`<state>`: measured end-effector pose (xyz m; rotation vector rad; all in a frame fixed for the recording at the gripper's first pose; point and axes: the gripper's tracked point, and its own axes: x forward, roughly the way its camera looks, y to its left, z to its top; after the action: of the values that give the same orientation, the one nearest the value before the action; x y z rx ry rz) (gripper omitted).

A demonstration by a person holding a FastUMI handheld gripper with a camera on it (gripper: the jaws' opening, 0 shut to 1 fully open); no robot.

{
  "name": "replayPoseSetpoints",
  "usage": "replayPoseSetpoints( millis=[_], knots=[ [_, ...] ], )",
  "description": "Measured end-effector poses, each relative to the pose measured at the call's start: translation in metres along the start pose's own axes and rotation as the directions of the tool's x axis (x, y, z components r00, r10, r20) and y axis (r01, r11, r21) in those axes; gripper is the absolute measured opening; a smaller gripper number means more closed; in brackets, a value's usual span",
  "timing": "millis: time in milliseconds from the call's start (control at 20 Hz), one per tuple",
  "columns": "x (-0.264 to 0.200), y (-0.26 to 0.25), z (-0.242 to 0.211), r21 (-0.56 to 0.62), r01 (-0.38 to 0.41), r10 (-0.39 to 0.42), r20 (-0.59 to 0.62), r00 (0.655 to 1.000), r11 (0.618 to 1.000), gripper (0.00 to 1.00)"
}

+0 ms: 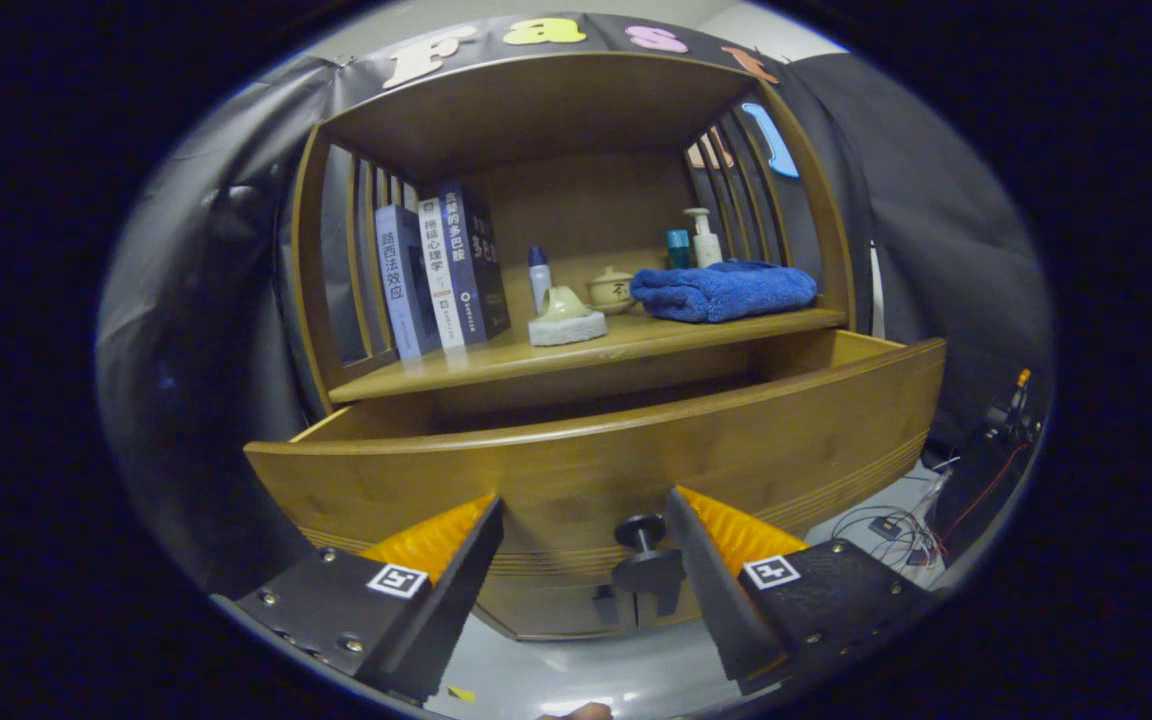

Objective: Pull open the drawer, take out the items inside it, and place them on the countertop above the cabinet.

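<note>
Smooth, satin-finished honey-brown wooden drawer front (pixel 636 460) with fine grooved lines, dark matt round knob (pixel 642 532). Soft, fluffy folded blue cloth towel (pixel 723 290) on the wooden surface (pixel 496 362). Glossy-jacketed paper books (pixel 441 270).

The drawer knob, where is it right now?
In the gripper view, the knob sits low on the pulled-out drawer front, between the open gripper's fingers and close to the right finger.
</note>
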<state>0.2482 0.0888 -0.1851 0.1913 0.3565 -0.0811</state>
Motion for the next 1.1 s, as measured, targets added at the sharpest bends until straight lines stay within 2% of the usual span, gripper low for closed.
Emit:
replayPoseSetpoints(
  millis=[550, 1100],
  knots=[
    [0.051, 0.005, 0.011, 0.01, 0.017, -0.016, -0.037, 0.999, 1.0, 0.99],
    [0.082, 0.006, 0.017, 0.019, 0.014, -0.012, -0.056, 0.998, 1.0, 0.99]
  ],
)
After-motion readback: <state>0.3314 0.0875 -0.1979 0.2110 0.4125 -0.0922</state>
